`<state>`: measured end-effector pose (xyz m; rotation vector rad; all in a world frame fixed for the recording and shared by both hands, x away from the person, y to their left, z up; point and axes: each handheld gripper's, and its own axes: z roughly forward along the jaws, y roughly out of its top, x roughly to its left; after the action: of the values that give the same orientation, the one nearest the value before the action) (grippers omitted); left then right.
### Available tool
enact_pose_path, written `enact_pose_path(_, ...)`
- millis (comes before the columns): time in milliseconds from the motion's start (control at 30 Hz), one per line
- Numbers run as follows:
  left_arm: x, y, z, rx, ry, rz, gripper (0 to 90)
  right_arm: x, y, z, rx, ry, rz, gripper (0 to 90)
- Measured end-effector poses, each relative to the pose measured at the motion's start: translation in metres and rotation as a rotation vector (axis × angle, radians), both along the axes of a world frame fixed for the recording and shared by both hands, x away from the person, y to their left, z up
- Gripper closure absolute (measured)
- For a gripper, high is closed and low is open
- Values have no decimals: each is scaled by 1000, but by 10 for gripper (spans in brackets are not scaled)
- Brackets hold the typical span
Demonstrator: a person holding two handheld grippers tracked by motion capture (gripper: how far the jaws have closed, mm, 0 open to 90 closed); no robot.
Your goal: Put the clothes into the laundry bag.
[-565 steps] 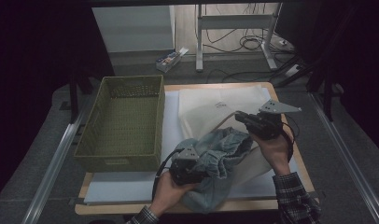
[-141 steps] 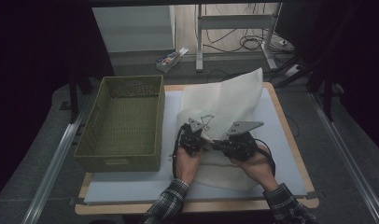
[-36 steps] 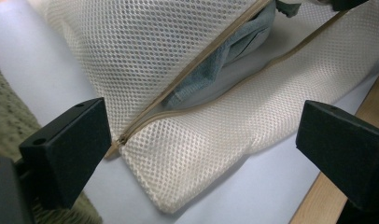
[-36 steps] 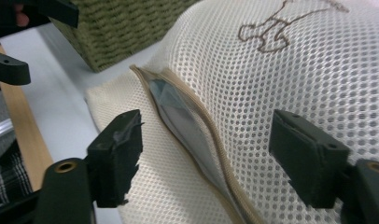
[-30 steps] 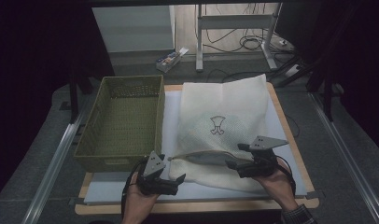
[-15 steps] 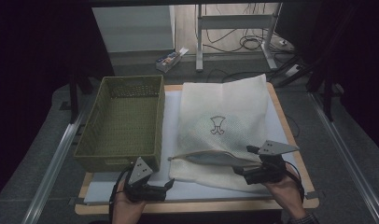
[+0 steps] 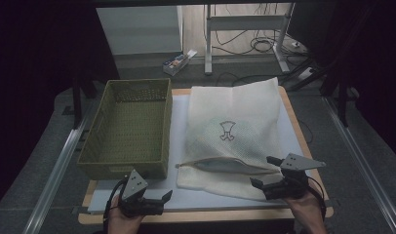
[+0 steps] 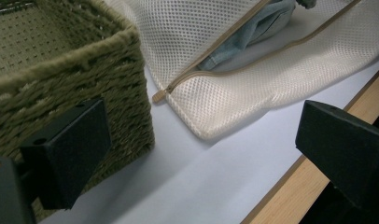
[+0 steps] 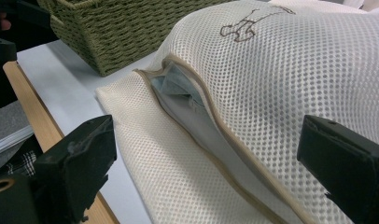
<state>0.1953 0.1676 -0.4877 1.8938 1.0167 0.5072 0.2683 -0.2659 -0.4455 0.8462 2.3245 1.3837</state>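
Note:
A white mesh laundry bag (image 7: pixel 230 112) lies flat on the white mat, its zip opening (image 7: pixel 225 165) gaping toward me. A blue-grey garment (image 9: pixel 178 86) sits inside the opening and is also seen in the left gripper view (image 8: pixel 253 28). My right gripper (image 7: pixel 261 171) hovers at the bag's near right corner. Its jaws have just been opening, and in the right gripper view (image 9: pixel 201 154) they stand wide with the bag beyond them, untouched. My left gripper (image 7: pixel 163 201) is at the front edge, left of the bag, open with nothing between its jaws (image 8: pixel 201 140).
A green woven basket (image 7: pixel 123 170) stands to the left of the bag, its near corner close to my left gripper (image 8: pixel 75 70). The wooden board's front edge (image 7: pixel 210 214) runs just under both hands. Cables and a desk frame lie on the floor behind.
Both hands have drawn back toward the front edge, the left going left and the right going right. The bag's opening has settled flatter on the mat.

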Motion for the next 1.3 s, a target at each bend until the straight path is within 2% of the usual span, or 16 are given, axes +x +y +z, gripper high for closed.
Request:
enact_pose_path(600,-13,21,-11,15,9,51,30,-14,-29,-9,-6,-4,-65,24)
enact_pose_path(867,-15,30,-19,32,13,76,28,-18,-39,-20,-33,-11,-94,11)
enact_pose_path(1033,-15,34,-24,31,21,86,25,-19,-44,-29,-35,2,-101,5)
enact_pose_path(1167,-14,36,-28,36,44,88,22,-19,-48,-36,-42,15,-106,3)
enact_pose_path(1300,-11,38,-33,20,90,78,18,-18,-52,-42,-43,39,-115,2)
